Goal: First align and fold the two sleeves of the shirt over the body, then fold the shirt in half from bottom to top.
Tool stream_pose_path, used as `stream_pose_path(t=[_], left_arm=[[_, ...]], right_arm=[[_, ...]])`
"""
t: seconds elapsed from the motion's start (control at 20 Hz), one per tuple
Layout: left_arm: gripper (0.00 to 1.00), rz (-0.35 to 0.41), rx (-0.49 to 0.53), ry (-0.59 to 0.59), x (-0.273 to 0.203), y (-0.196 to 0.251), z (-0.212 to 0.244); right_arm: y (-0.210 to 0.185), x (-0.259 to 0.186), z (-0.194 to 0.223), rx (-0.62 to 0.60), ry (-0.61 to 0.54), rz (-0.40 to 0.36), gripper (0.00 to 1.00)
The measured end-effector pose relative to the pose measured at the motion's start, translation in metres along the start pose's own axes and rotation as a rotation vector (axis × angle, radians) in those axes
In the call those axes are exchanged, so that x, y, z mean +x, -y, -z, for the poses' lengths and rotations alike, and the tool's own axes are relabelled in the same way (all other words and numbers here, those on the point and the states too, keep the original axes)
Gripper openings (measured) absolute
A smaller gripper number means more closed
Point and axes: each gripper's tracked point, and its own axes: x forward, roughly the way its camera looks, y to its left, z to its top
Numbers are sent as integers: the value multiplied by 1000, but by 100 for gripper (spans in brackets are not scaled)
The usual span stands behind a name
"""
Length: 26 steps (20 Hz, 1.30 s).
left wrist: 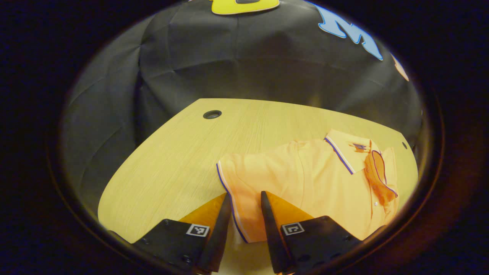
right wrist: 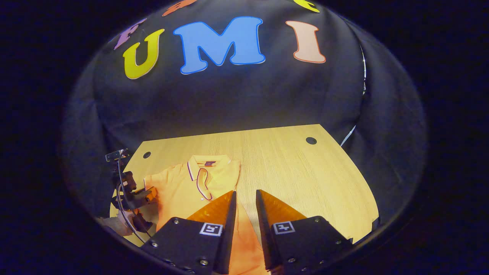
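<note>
On the wooden table [left wrist: 164, 160]: orange polo shirt [left wrist: 305, 179] lying flat, collar [left wrist: 345, 151] toward the far edge. Left hand-held gripper [left wrist: 245, 198] spread, fingers straddling the striped sleeve cuff [left wrist: 229, 194], not visibly pinching it. Right hand-held gripper [right wrist: 245, 196] spread over the shirt's opposite edge [right wrist: 244, 229], cloth between the fingers. Cable holes in table [right wrist: 311, 140].

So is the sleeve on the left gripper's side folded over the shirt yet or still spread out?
Spread out: the sleeve lies flat on the table, sticking out from the shirt body, not folded over.
</note>
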Motion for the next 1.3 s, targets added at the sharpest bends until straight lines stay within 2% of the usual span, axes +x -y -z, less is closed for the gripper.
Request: stream_pose_path(t=[0.05, 0.1, 0.2, 0.25, 0.35, 0.55, 0.65, 0.7, 0.9, 1.05, 1.2, 1.25, 1.3], left_arm=[[48, -4, 0, -2, 0, -1, 1], [29, -5, 3, -3, 0, 0, 1], [29, -14, 17, 6, 1, 1, -1], [7, -13, 28, 3, 0, 3, -3], [9, -15, 55, 2, 2, 8, -6], [5, 24, 133, 57, -6, 37, -30], [10, 69, 179, 93, -14, 64, -44], [7, 96, 202, 108, -18, 80, -50], [9, 220, 293, 149, -35, 153, -63], [10, 291, 335, 141, -46, 191, -56], [9, 329, 374, 123, -44, 217, -44], [16, 350, 378, 113, -49, 228, -38], [30, 359, 384, 108, -51, 232, -35]], right_arm=[[0, 1, 1, 2, -3, -1, 34], [1, 1, 3, 1, -6, -1, 34], [3, 1, 5, 2, -9, 0, 34], [3, 1, 4, 4, -9, -1, 34], [6, 0, 5, 8, -10, 1, 34], [13, -2, 6, 21, -6, 11, 34], [18, -4, 8, 32, -7, 19, 34], [20, -5, 10, 40, -8, 23, 34], [32, -9, 18, 76, -12, 44, 34], [42, -14, 22, 94, -9, 64, 34], [52, -19, 28, 114, -14, 81, 34], [56, -20, 30, 119, -16, 86, 34], [59, -22, 32, 124, -18, 90, 34]])
